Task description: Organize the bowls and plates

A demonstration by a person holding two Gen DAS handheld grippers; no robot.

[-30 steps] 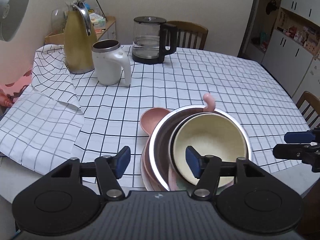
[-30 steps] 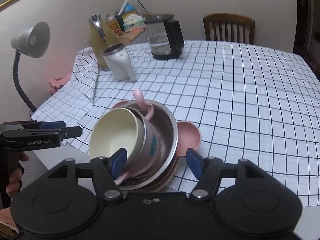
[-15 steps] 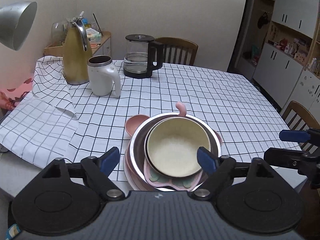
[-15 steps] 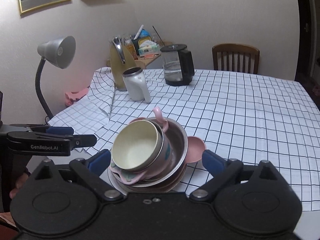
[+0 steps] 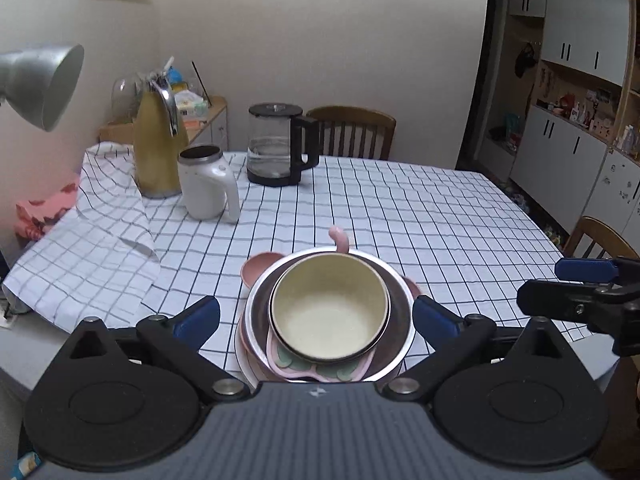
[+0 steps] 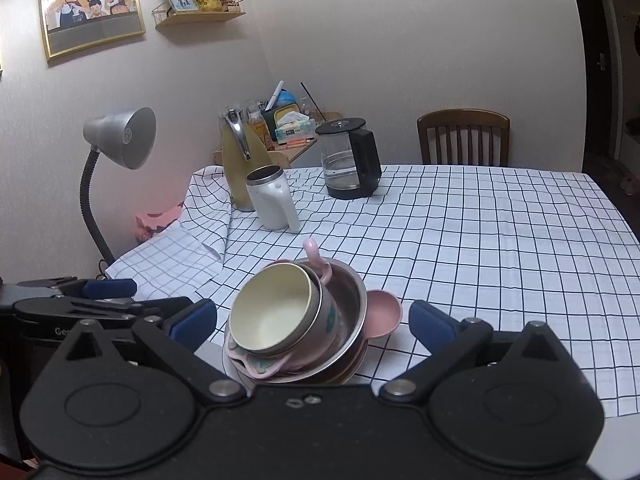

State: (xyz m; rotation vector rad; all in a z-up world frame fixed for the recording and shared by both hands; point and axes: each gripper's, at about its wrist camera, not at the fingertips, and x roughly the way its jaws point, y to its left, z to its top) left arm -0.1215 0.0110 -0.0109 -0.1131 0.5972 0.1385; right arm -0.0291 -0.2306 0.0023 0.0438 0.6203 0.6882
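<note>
A stack of dishes sits near the table's front edge. A cream bowl point(image 5: 328, 312) point(image 6: 272, 312) lies tilted on top, in a pink handled cup point(image 6: 328, 316). Under them are a pink butterfly dish point(image 5: 312, 368), a steel bowl point(image 5: 400, 292) point(image 6: 354, 300) and a pink eared plate point(image 5: 256, 268) point(image 6: 384, 312). My left gripper point(image 5: 316, 316) hovers before the stack, its jaws opening wide, touching nothing. My right gripper point(image 6: 313, 319) does the same from the other side, jaws opening, nothing held.
Farther back on the checked tablecloth point(image 5: 400, 208) stand a white mug point(image 5: 206, 184), a yellow thermos point(image 5: 156, 152) and a glass kettle point(image 5: 276, 144). A grey lamp point(image 6: 120, 140) leans in at the left. Wooden chairs point(image 5: 352, 132) point(image 5: 600, 236) flank the table.
Both grippers have drawn back and risen from the stack while their jaws spread wide. The fingers that were at the cream bowl's rim now stand off it.
</note>
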